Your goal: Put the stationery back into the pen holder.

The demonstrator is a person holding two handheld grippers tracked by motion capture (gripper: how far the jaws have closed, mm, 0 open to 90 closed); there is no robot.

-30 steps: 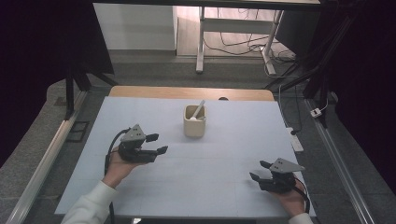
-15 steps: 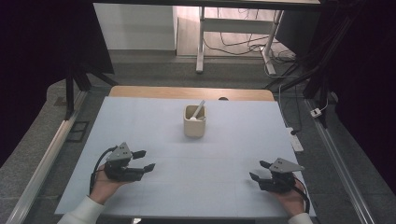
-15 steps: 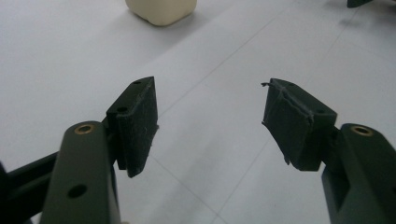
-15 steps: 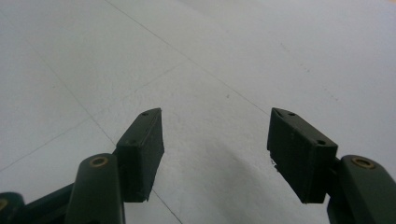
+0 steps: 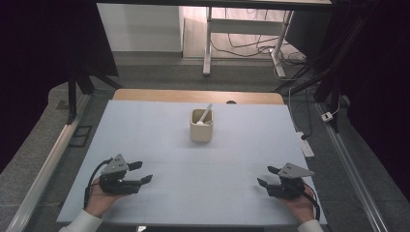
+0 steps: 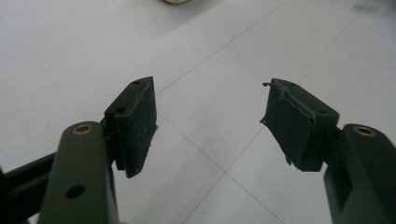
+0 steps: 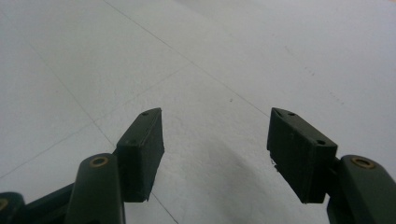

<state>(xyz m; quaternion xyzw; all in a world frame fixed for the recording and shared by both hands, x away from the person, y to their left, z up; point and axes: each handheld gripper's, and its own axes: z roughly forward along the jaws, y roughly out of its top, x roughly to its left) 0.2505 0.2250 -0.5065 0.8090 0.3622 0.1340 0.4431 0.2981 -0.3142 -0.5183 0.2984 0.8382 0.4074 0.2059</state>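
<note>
High view: the cup [image 5: 201, 126] with a spoon [image 5: 205, 116] leaning in it stands mid-worktop [image 5: 159, 145]. The left hand-held gripper [image 5: 141, 172] sits below and left of the cup, the right hand-held gripper [image 5: 267, 176] below and right of the cup; both look about equally far from it, jaws wide and empty.

Left gripper view: pads [image 6: 135, 121] apart, just been opening, nothing between; cup's base [image 6: 176, 1] far ahead, slightly left.

Right gripper view: pads [image 7: 142, 149] wide over bare worktop.

The left gripper [image 5: 142, 172] drew back toward the table's near edge.
</note>
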